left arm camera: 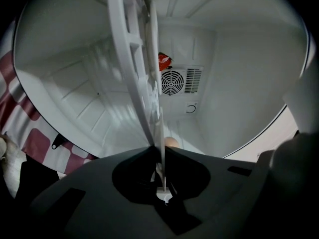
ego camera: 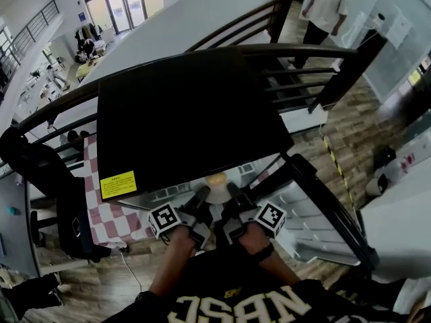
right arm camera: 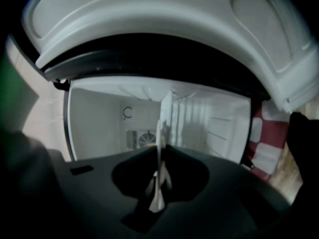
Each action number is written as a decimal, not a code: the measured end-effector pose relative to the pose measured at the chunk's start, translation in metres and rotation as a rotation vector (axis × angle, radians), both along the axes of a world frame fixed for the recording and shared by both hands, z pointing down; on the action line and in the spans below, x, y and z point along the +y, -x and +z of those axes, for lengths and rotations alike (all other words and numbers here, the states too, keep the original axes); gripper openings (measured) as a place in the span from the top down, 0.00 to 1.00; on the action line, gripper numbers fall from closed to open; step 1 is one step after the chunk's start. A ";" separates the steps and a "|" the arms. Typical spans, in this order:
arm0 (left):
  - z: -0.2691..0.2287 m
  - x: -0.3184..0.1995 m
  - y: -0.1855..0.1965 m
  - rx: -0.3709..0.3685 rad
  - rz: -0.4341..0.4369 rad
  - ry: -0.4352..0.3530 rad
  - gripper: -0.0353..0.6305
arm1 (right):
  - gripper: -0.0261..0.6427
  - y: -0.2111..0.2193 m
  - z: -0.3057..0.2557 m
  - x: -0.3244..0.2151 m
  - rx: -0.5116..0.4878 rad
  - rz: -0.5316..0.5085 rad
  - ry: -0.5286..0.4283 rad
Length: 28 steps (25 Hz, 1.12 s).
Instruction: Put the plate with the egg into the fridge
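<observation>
Your left tongs (left arm camera: 158,149) and right tongs (right arm camera: 160,148) each pinch the rim of the plate (left arm camera: 161,128). The plate spans between them, and the egg (left arm camera: 171,142) lies just past the left tips. The open fridge (left arm camera: 239,83) is straight ahead.

Daylight from the far windows (ego camera: 124,5) lights the head view, yet the fridge (ego camera: 188,113) reads flat black on top. Both gripper views are dim, soft and fisheye-bent, with vignetted corners.
</observation>
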<state>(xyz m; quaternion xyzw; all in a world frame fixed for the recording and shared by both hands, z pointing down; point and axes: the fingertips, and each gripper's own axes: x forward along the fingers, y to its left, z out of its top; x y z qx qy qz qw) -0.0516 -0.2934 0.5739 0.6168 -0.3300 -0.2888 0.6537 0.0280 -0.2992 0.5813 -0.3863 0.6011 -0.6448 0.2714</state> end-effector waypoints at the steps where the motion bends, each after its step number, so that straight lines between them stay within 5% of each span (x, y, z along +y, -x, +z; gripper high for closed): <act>1: 0.000 -0.001 0.000 -0.001 0.000 0.001 0.87 | 0.88 -0.001 0.000 -0.001 0.001 0.002 0.000; 10: 0.006 -0.003 0.001 -0.047 0.015 -0.002 0.87 | 0.88 -0.007 0.001 -0.013 0.010 0.033 -0.003; 25: -0.004 -0.003 -0.003 -0.014 -0.021 -0.014 0.87 | 0.88 -0.008 -0.003 -0.013 0.011 0.024 -0.042; 28: -0.008 -0.003 -0.001 0.011 -0.020 -0.029 0.79 | 0.81 -0.008 -0.006 -0.013 0.016 0.002 -0.076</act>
